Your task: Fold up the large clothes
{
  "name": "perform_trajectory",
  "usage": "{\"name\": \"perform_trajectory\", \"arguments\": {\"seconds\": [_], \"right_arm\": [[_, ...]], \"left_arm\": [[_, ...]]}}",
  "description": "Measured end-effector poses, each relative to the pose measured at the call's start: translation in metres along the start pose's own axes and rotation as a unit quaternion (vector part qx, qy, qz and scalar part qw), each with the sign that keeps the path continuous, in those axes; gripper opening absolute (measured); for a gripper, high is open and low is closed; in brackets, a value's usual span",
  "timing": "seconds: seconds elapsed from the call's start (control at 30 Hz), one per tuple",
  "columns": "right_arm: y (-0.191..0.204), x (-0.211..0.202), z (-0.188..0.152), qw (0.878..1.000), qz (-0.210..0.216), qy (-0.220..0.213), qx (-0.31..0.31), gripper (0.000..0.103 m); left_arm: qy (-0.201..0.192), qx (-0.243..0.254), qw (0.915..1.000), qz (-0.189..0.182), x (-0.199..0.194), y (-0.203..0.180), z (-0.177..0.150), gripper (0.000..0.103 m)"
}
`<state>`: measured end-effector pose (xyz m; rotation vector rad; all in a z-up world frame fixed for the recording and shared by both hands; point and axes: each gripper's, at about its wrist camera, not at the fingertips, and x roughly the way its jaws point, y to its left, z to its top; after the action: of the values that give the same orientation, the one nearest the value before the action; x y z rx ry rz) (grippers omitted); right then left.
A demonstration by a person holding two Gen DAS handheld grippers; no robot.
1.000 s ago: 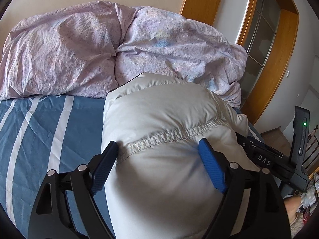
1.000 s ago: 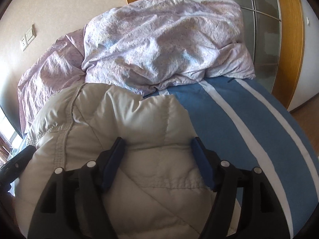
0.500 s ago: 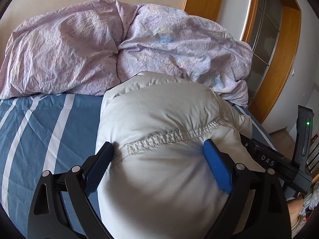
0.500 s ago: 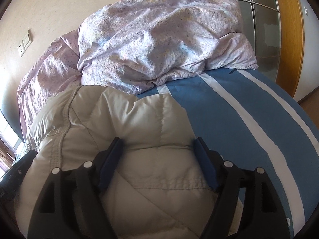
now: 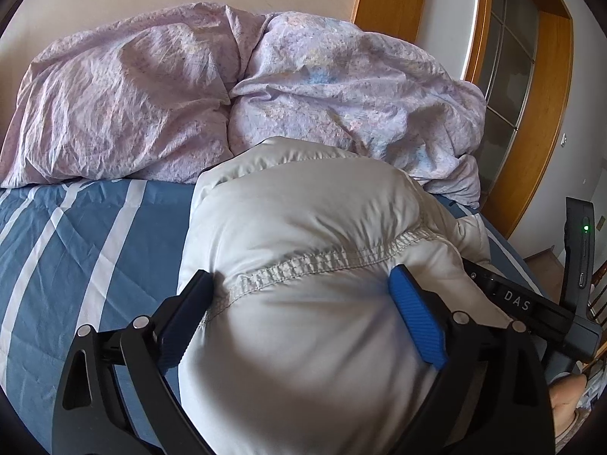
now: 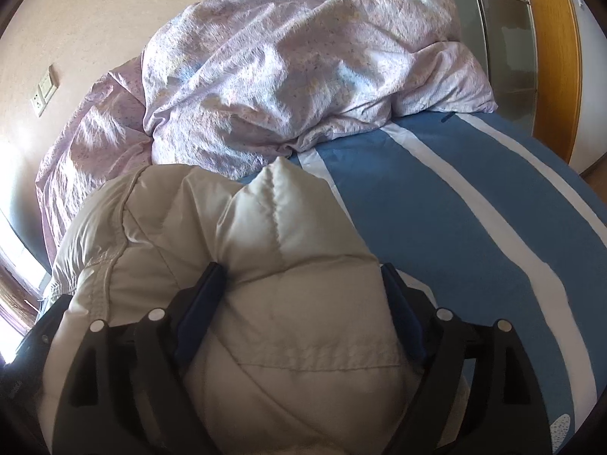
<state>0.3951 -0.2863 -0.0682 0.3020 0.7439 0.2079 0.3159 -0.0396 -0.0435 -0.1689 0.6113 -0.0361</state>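
Observation:
A puffy pale grey down jacket lies bunched on the blue striped bed. My left gripper has its blue-padded jaws wide apart, with the jacket's stitched hem bulging between them. In the right wrist view the same jacket fills the lower left. My right gripper also has its jaws spread around a thick quilted fold. The jacket's padding presses against both pads on each gripper. The right gripper's body shows at the right edge of the left wrist view.
A crumpled lilac duvet is heaped along the head of the bed, also in the right wrist view. The blue sheet with white stripes spreads to the right. A wooden door frame and a wall stand behind.
Both grippers have moved forward and slightly up with the jacket, toward the duvet. The jacket bulk has bunched higher between the right jaws. Jaw openings look unchanged.

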Motion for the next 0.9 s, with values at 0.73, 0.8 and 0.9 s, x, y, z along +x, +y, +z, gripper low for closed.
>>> {"name": "perform_trajectory", "arguments": {"seconds": [0.73, 0.8, 0.9], "right_arm": [[0.067, -0.053, 0.021, 0.988, -0.031, -0.081, -0.129, 0.065], [0.066, -0.038, 0.02, 0.989, -0.035, -0.061, -0.13, 0.062], [0.056, -0.023, 0.017, 0.992, -0.032, -0.05, -0.115, 0.062]], "left_arm": [[0.023, 0.02, 0.999, 0.031, 0.001, 0.004, 0.031, 0.097], [0.02, 0.027, 0.9989, 0.034, 0.003, -0.001, 0.028, 0.097], [0.029, 0.026, 0.9987, 0.034, 0.01, -0.004, 0.027, 0.098]]}}
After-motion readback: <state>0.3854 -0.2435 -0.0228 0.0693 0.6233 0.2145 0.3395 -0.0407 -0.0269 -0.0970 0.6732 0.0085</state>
